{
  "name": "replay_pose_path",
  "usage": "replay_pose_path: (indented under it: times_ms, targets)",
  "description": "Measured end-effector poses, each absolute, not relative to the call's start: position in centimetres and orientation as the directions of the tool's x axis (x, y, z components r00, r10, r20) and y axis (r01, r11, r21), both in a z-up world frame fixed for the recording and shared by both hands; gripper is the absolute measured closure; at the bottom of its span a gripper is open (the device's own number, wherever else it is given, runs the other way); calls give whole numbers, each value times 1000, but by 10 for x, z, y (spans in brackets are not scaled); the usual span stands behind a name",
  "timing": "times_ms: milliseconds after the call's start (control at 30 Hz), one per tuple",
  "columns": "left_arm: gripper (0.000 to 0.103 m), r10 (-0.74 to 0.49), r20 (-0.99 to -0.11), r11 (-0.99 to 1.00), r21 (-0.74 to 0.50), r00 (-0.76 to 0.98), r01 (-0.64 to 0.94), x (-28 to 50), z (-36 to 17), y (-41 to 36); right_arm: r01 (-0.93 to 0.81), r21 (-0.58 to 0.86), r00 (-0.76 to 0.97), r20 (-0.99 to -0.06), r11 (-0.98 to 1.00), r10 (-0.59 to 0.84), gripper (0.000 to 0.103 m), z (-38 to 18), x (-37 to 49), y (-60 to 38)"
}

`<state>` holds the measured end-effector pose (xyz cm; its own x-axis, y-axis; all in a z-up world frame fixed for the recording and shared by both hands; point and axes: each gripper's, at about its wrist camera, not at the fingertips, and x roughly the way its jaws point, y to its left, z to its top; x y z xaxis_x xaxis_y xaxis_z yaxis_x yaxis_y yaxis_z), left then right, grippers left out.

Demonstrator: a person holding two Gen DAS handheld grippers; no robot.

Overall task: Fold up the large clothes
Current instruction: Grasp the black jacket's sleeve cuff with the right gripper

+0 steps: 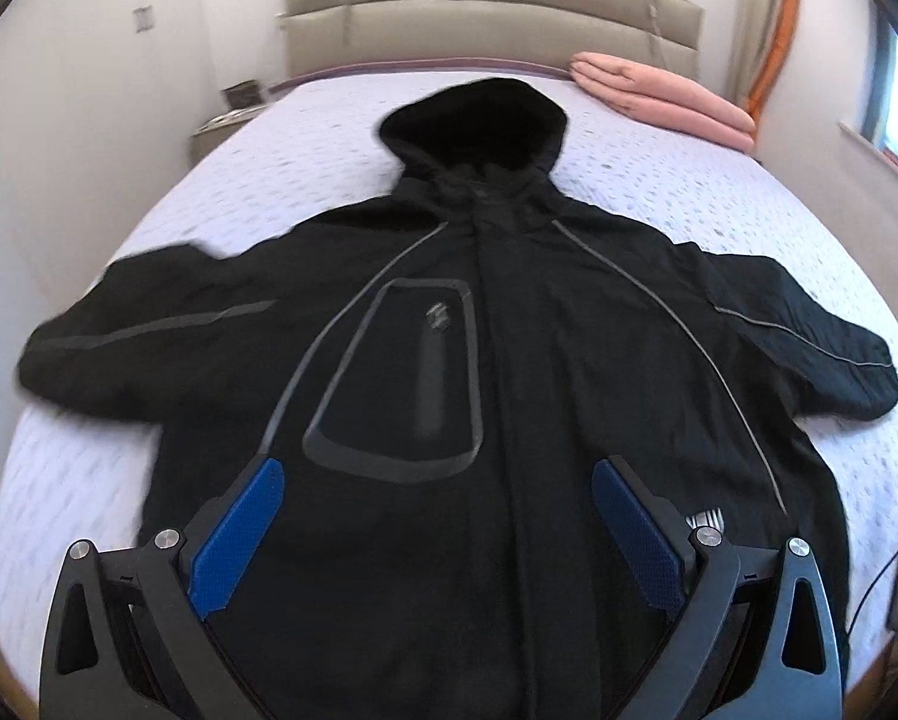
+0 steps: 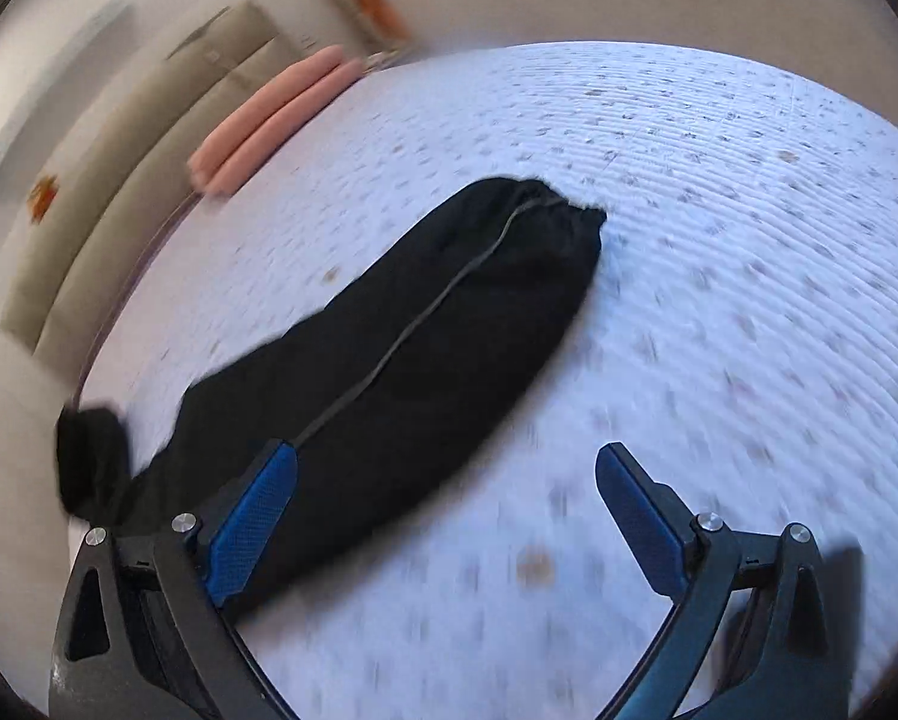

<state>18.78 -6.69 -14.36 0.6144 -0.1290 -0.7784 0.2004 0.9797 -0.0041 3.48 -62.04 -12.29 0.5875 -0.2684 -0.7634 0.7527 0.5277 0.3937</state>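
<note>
While both grippers' blue textured fingers [image 1: 239, 534] gape, black hooded jacket [image 1: 509, 330] sprawls on quilted bedspread [image 2: 719, 240].

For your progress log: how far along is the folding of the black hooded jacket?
Done: black hooded jacket lies spread face up on the white quilted bed, sleeves out. In hand: nothing; left tongs and right tongs are open, the right by a sleeve. Left: every fold.
</note>
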Motion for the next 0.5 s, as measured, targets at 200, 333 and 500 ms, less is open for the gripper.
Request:
replay_pose_path:
  times_ms: [200,333,500]
  targets:
    - [1,-141,-803,971,3,579,241,240,-159,-100,817,367,524,-795,446,-306,10,-148,69,-666]
    - [1,-126,-845,964,20,520,266,253,-166,-110,848,307,460,-830,431,-315,24,-155,87,-690]
    - [1,-94,-890,960,39,446,279,263,-173,-126,876,297,422,-853,379,-306,52,-168,85,-708]
